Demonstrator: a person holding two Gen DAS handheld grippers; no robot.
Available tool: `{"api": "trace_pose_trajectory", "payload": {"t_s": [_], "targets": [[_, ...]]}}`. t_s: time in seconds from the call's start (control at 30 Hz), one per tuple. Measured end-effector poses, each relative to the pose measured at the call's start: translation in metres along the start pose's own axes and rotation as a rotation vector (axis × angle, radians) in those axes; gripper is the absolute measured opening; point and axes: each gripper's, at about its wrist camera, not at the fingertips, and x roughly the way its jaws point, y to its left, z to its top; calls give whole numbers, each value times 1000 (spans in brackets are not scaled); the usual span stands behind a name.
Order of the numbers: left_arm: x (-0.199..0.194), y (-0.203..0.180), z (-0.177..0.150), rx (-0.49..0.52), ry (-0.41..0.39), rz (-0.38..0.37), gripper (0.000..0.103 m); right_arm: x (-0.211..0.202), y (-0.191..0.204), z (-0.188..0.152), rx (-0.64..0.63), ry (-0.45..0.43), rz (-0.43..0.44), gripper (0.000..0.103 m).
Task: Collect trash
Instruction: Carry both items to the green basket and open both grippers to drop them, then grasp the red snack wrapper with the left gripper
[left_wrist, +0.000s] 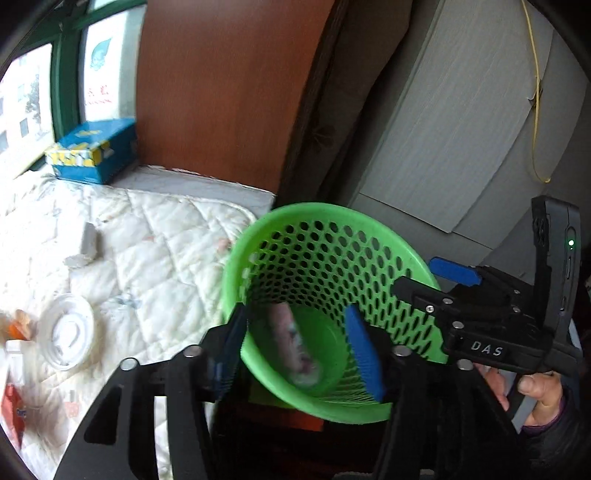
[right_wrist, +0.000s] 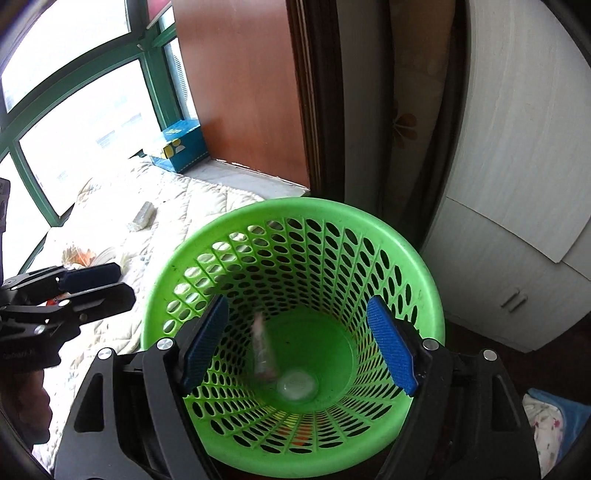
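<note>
A green perforated trash basket (left_wrist: 369, 236) (right_wrist: 258, 214) stands beside the bed. Inside it a blurred pinkish wrapper (left_wrist: 291, 339) (right_wrist: 263, 347) is dropping, above a clear round lid (right_wrist: 297, 386) on the bottom. My right gripper (right_wrist: 299, 343) is open and empty over the basket mouth; it also shows in the left wrist view (left_wrist: 436, 280). My left gripper (left_wrist: 295, 350) is open at the basket's rim, empty; it shows in the right wrist view (right_wrist: 107, 280). On the white quilt (left_wrist: 155, 236) lie a clear plastic lid (left_wrist: 68, 332), a grey crumpled piece (left_wrist: 86, 247) (right_wrist: 142, 216) and orange scraps (left_wrist: 18, 325).
A blue box (left_wrist: 94, 149) (right_wrist: 183, 147) sits on the window ledge at the back. A brown wood panel (left_wrist: 229, 92) and grey cabinet doors (right_wrist: 517, 184) stand behind the basket. Red packaging (left_wrist: 13, 406) lies at the quilt's left edge.
</note>
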Motion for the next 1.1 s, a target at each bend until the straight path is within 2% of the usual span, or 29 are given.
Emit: {"api": "trace_pose_trajectory", "payload": {"t_s": [0.2,0.27,0.6,0.77,0.9,1.1], "targets": [[-33,32,-11,-36,-48,123,64,-3,23,4,-42,-15,38,80],[-46,47,-17,-48,-60,183,71,-3,35,6,-60,-16,53,81],[-104,132,-59,-145,-71,466,71,4,106,10,-165,1,168,83],[-111,170,-87,-170,-40,575,71,5,143,10,-226,6,212,85],[-110,190,-105,-153,2,626,70,10,168,7,-268,17,237,85],[-93,204,-120,-125,57,655,59,20,190,-4,-296,57,264,85]]}}
